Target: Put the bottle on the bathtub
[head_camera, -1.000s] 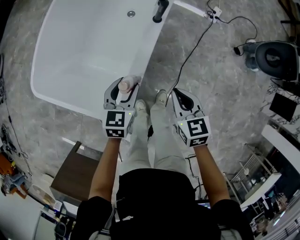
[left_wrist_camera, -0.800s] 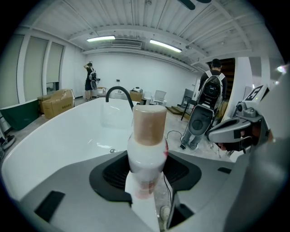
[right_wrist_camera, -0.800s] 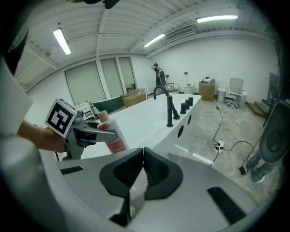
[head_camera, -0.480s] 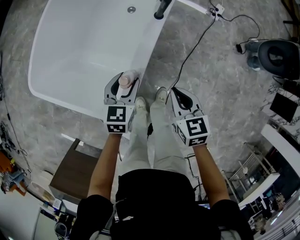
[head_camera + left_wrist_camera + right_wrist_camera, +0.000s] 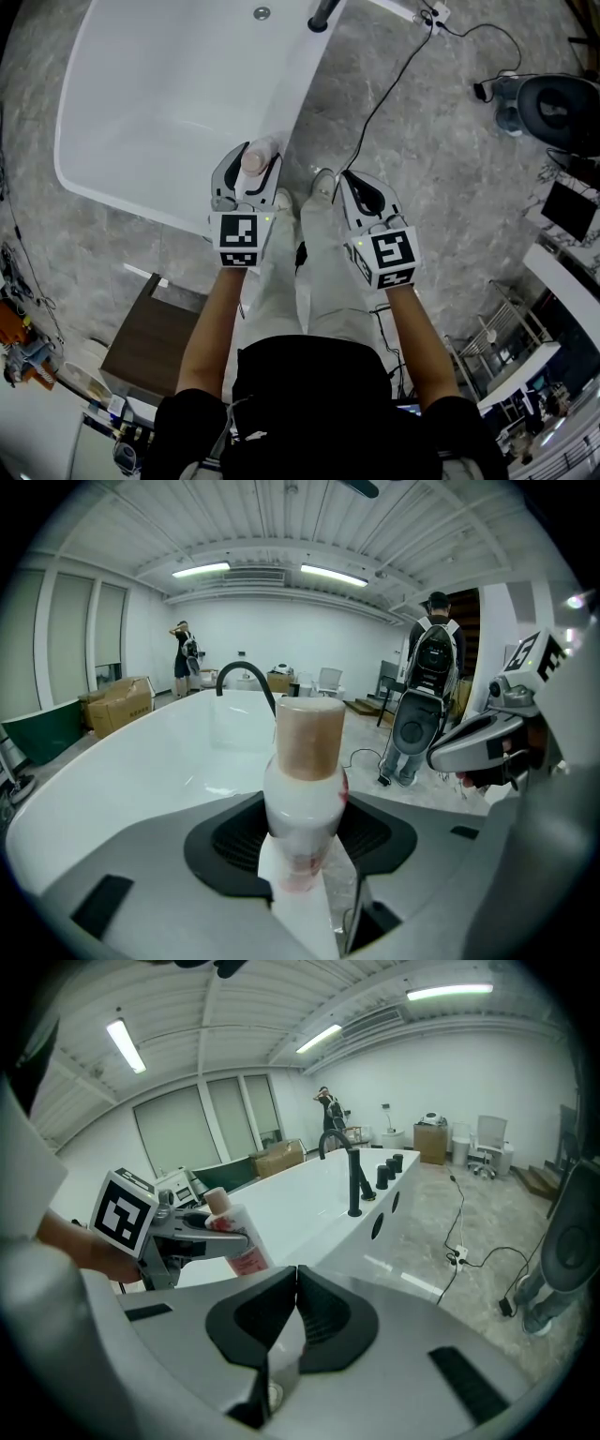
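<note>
A white bathtub [image 5: 169, 103] is filling the far left, with a black faucet [image 5: 322, 13] standing on its far right rim and a cable [image 5: 389, 84] trailing over the floor to the right. The right gripper [image 5: 352, 185] is hovering nearby, its jaws pressed together. The left gripper [image 5: 247, 178] is pinching the bottle [image 5: 302, 799] over the tub's near right rim, with the bottle's long axis leaning and its cap pointing up and far.
</note>
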Motion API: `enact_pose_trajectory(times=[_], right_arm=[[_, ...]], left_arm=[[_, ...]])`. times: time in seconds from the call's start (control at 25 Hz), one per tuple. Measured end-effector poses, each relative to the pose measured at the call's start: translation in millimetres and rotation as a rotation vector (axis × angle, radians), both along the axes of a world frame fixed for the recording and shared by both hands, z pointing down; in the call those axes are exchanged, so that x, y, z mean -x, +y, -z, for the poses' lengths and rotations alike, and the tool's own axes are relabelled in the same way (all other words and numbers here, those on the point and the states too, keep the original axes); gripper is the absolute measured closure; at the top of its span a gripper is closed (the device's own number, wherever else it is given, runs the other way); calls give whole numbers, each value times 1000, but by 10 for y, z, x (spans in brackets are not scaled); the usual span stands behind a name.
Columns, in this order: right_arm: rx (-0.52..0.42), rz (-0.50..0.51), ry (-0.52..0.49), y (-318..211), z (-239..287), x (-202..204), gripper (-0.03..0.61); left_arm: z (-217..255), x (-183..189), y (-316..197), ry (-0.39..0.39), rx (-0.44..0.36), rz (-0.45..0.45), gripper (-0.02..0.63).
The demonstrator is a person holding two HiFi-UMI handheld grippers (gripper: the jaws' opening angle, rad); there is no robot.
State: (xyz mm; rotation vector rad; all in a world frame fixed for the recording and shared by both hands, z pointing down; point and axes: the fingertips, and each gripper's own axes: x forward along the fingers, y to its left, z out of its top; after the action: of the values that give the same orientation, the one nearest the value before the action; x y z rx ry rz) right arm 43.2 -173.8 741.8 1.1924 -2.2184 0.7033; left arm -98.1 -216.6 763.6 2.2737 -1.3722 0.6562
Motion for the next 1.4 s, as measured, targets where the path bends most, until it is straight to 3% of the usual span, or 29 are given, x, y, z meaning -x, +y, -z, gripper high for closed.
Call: enact_pose_trajectory(times=[0.72, 0.88, 1.4], right_arm=[[-2, 10, -3, 72, 16, 105, 555], [-5, 11, -3, 78, 42, 110, 555], [-60, 19, 0, 57, 411, 91, 555]], left_arm=[[-11, -98, 88, 42, -5, -24, 377], [-11, -78, 95, 46, -2, -26, 348], [203, -102, 384, 31, 47, -41, 333]])
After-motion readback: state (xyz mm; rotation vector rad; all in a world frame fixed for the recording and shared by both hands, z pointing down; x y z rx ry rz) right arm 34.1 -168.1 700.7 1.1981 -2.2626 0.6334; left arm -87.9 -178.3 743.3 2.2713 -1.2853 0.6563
